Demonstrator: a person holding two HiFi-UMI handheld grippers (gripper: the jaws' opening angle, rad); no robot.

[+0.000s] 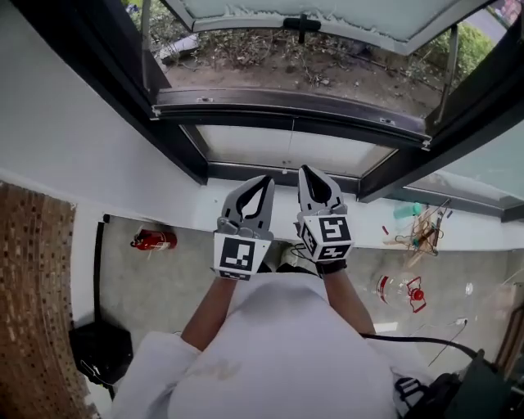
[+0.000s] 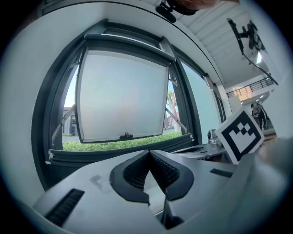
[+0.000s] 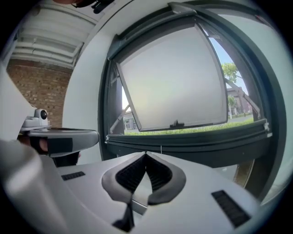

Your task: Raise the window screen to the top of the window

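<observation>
Left gripper (image 1: 268,178) and right gripper (image 1: 304,168) fingers closed, empty — window screen rail (image 1: 286,110) lies level, side to side.

The left claw (image 1: 264,180) and the right claw (image 1: 304,170) sit side by side, close together, both facing the window frame (image 1: 286,113) just ahead of them. Beyond the frame, the sash (image 1: 327,18) tilts outward. On the floor (image 1: 164,286) below, a fire extinguisher (image 1: 153,240) lies to the left of the left claw. A bag (image 1: 102,352) sits further back on that same side.
</observation>
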